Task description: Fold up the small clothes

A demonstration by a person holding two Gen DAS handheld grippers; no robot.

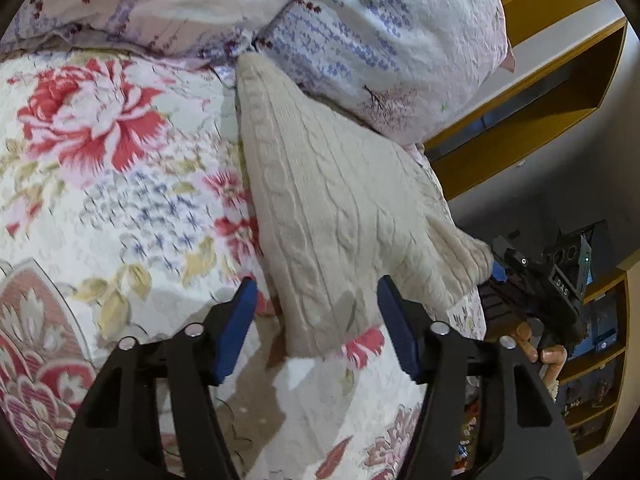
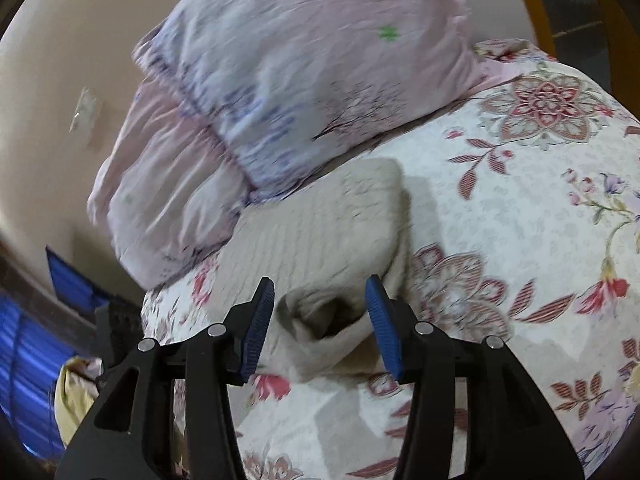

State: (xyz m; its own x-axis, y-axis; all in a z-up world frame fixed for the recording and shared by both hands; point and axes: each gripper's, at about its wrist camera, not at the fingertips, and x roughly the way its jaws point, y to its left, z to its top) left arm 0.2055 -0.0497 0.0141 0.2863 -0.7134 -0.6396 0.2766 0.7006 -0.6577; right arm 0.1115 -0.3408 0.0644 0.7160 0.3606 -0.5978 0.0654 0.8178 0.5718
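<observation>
Left tool (image 1: pixel 316 320): blue pads spread apart, nothing between them in grip; hovering over the near corner of the cream cable-knit garment (image 1: pixel 332 208).
Right tool (image 2: pixel 320 320): pads likewise apart, straddling the ribbed cuff end (image 2: pixel 320 324) of the knit; in the left view the right tool's pad sits at that same cuff.
Garment position: lying on the floral bedspread (image 1: pixel 120 184), far end tucked against the pillows (image 1: pixel 360 40); near corner just ahead of the left tool, cuff opening between the right tool's pads.
Contact: right pads possibly brushing the cuff — blur in the right view, cannot tell for sure.
Step in hand (judgement): taking hold of the near edge and the cuff to start a fold.
How to do it well: lower both tools so each pad pair bites the full thickness of knit, not the bedspread beneath; close on the ribbed hem — firmer than the open cable; lift together, evenly, so the knit doesn't stretch.
Risk: pillow overhang may snag the far end.
</observation>
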